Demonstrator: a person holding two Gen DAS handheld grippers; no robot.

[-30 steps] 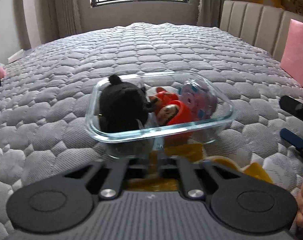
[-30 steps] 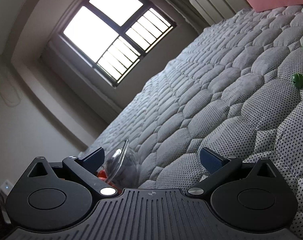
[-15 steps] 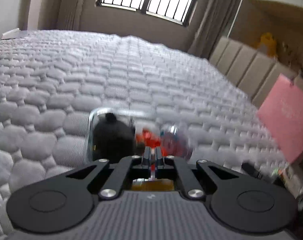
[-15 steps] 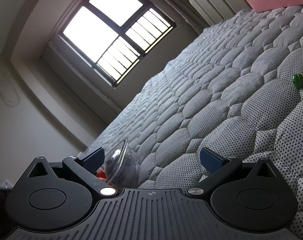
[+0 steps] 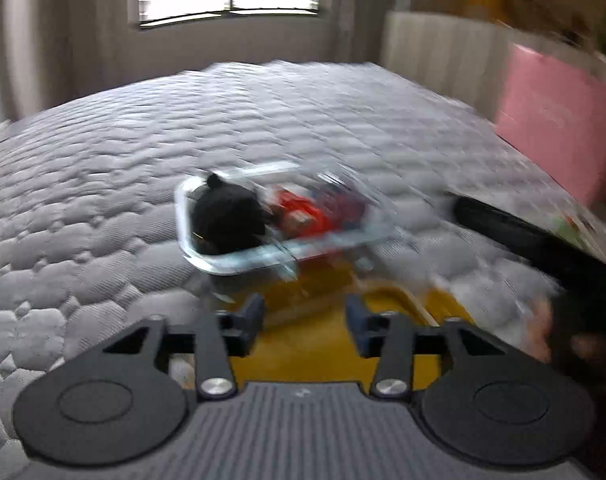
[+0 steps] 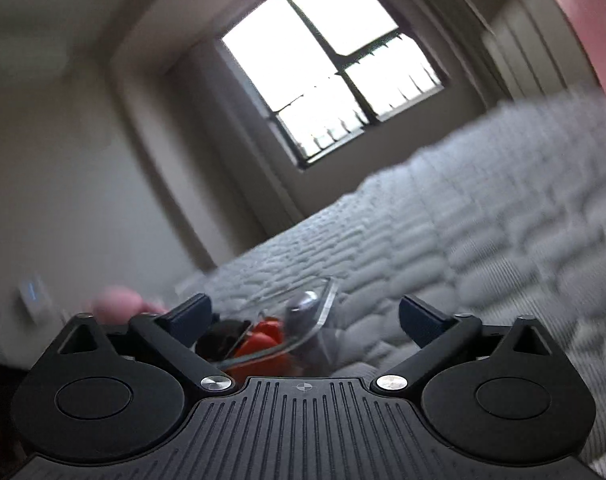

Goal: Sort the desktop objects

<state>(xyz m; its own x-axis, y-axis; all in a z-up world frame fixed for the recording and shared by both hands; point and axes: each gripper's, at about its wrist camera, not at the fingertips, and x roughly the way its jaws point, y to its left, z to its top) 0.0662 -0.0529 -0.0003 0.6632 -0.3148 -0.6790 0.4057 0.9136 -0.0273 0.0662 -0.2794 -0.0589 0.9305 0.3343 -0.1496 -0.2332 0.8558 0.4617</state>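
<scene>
Glass dish with toys sat on bed, dead ahead of left gripper, long axis crosswise to fingers. Left gripper nearer, fingers parted, empty, over yellow item. Right gripper spread wide, empty, dish low-left between fingers. Frames blurred.

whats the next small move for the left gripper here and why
Probably ease the left hand-held gripper back and hold it steady. Its jaws stand open and empty, apart from the glass container, which sits on the bed with the black toy inside. The view is motion-blurred, so aiming another grasp now looks premature.
</scene>
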